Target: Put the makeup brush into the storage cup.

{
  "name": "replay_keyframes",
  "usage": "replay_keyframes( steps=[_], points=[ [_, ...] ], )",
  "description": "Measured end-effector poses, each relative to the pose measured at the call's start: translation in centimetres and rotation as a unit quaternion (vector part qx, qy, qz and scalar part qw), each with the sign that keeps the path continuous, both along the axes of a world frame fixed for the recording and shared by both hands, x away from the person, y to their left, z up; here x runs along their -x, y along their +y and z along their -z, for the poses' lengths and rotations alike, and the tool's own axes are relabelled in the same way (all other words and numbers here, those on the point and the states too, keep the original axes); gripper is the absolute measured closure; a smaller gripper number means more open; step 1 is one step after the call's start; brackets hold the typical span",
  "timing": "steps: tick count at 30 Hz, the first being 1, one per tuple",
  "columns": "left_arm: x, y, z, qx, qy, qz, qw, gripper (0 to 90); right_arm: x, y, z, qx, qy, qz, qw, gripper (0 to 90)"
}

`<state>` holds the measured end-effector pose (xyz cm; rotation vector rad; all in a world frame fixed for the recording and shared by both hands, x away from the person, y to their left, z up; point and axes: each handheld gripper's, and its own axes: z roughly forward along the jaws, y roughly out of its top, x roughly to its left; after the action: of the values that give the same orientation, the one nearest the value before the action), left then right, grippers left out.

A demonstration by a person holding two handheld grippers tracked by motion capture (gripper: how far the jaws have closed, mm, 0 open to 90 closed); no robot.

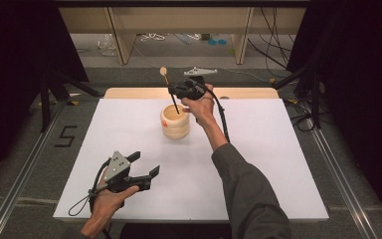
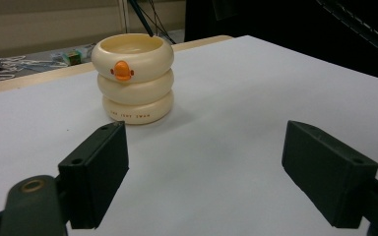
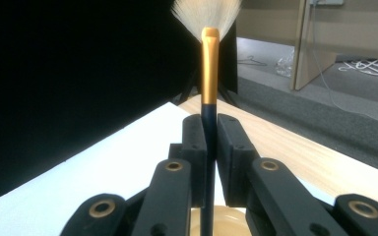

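the makeup brush [image 1: 171,92] is clamped by its dark handle between the closed jaws of the right tool [image 1: 179,91], bristles up, and its lower end is seen dipping into the mouth of the cream duck-faced holder [image 1: 175,121], which stands on the white tabletop [image 1: 258,149] at about 12 o'clock from the centre. in the right gripper view the handle [image 3: 207,147] is pinched on a narrow line between the pads, with the gold ferrule and fanned bristles [image 3: 206,12] above. the left tool [image 1: 140,165] is held with its jaws wide apart and nothing between them, at about 7 o'clock, well apart from the holder [image 2: 134,78].

several risks are judged from here. if the brush is released while tilted, the top-heavy head could be levered over the rim and the brush tipped out. if the handle is pushed sideways against the wall, the light, unsteadied holder could be slid or toppled. a slip in the thin grip could let the brush rotate and drop early.
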<state>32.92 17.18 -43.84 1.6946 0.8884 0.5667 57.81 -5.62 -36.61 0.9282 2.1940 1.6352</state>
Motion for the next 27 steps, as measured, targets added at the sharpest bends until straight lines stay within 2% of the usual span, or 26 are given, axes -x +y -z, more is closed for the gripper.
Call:
replay_keyframes(
  steps=[2, 5, 11, 14, 16, 18, 19, 21, 23, 25, 27],
  points=[
    [0.0, 0.0, 0.0, 0.001, 0.000, 0.000, 1.0000, 17.3, -0.2, 0.0, 0.2, -0.002, -0.009, 0.002, 1.0000, 83.5],
    [0.0, 0.0, 0.0, -0.003, 0.002, -0.003, 1.0000, 17.3, -0.3, 0.0, 0.4, -0.002, -0.011, 0.003, 0.9999, 83.5],
    [0.1, 0.0, -0.1, 0.001, 0.002, -0.003, 1.0000, 17.3, -0.3, 0.2, 0.9, -0.008, 0.001, 0.005, 1.0000, 83.5],
    [0.0, 0.0, 0.0, 0.002, 0.003, -0.004, 1.0000, 17.3, -0.4, 0.4, 1.2, -0.008, -0.010, 0.004, 0.9999, 83.5],
    [0.1, 0.0, -0.1, 0.001, 0.002, -0.003, 1.0000, 17.3, -0.3, 0.6, 1.3, -0.006, -0.004, 0.004, 1.0000, 83.5],
    [0.1, 0.0, -0.1, 0.001, 0.001, -0.003, 1.0000, 17.3, -0.4, 0.8, 1.4, -0.007, -0.012, 0.002, 0.9999, 83.5],
    [0.1, 0.0, -0.1, 0.001, 0.001, -0.003, 1.0000, 17.3, -0.2, 0.9, 1.4, -0.005, -0.004, 0.004, 1.0000, 83.5],
    [0.0, 0.0, -0.1, 0.000, 0.001, -0.003, 1.0000, 17.3, -0.3, 0.9, 1.4, -0.005, -0.010, 0.002, 0.9999, 83.5],
    [0.0, 0.0, -0.1, 0.001, 0.002, -0.003, 1.0000, 17.3, -0.3, 0.8, 1.5, -0.002, -0.005, 0.006, 1.0000, 83.5],
    [0.1, 0.0, -0.1, 0.001, 0.001, -0.003, 1.0000, 17.3, -0.4, 0.7, 1.7, 0.001, -0.014, 0.006, 0.9999, 83.5],
    [0.0, 0.0, -0.1, 0.001, 0.001, -0.003, 1.0000, 17.3, -0.4, 0.8, 1.9, -0.003, -0.009, 0.007, 0.9999, 83.5]
  ],
)
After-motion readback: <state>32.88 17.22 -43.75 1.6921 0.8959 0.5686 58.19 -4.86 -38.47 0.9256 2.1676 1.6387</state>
